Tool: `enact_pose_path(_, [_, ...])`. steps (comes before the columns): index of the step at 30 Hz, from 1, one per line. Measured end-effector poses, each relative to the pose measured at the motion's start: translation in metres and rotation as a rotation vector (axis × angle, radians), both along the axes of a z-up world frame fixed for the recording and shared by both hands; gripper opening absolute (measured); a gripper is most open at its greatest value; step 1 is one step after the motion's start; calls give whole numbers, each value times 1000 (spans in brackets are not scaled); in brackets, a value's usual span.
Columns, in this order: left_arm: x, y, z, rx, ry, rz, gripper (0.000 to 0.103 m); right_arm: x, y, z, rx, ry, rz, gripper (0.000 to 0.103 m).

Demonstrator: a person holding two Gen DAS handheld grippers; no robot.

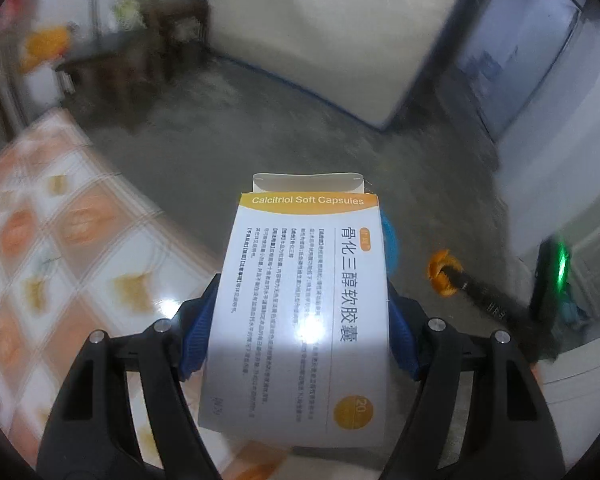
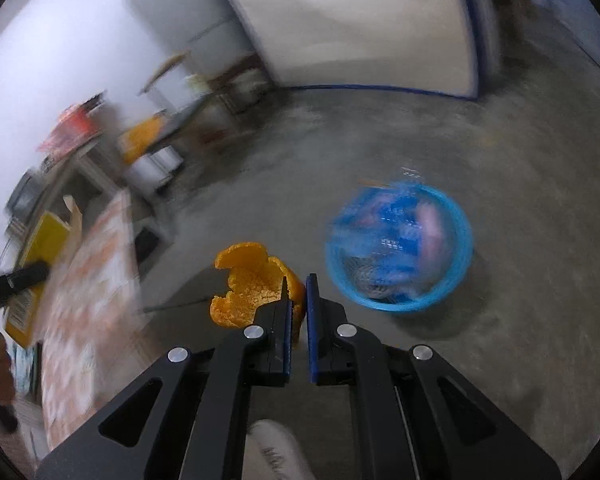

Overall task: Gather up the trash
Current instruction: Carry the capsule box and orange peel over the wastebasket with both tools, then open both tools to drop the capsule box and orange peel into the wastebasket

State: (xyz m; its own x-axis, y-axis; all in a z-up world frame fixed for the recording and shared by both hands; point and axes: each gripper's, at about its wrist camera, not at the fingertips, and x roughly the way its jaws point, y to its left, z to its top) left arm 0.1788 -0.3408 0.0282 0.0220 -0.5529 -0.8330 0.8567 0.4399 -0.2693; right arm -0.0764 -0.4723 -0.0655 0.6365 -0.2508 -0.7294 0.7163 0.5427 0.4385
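Right tongs (image 2: 298, 300) pinching orange peel (image 2: 252, 288), blue basket (image 2: 400, 248) on floor beyond

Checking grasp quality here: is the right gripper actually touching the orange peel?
Touching. The right wrist view shows the right gripper with its jaws closed on an edge of the orange peel.

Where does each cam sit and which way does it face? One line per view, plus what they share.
Left wrist: on the left gripper, angled down at the floor; its jaws clamp a medicine box; table left.
Right wrist: on the right gripper, angled down; jaws pinch an orange peel; blue basket ahead, a shoe below.
Shared: floor, table, basket, peel, box.
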Motion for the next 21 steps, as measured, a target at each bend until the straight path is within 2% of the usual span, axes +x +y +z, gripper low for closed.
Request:
enact_pose_path(5, [-2,-113,-59,154,122,-19,69,-36,-49,-65,109,59,-111,7])
enact_pose_path(7, [-7,-152,-88,214,147,-20,69,-37,-60,-83,135,74,-125,7])
enact_pose_path(10, [-11,-198,-130,288,132,-5,70,-31,-80,-104,155,91,-139,7])
enact_pose_path(12, [-8,-225,-159,316,175,9,70,-20,-95,-114,157,99,-150,7])
enact_pose_path(14, [-7,-242,-178,319,216,14,74,-13,-102,-119,154,89,-154,7])
enact_pose_path(16, [-5,-258,-195,326,246,14,83,-6,-108,-122,143,96,-166,7])
enact_pose_path(17, [-6,-260,-200,325,248,22,83,-5,-110,-125,145,95,-167,7])
enact_pose_path(21, [-7,-253,-196,312,270,26,84,0,-115,-139,157,116,-163,7])
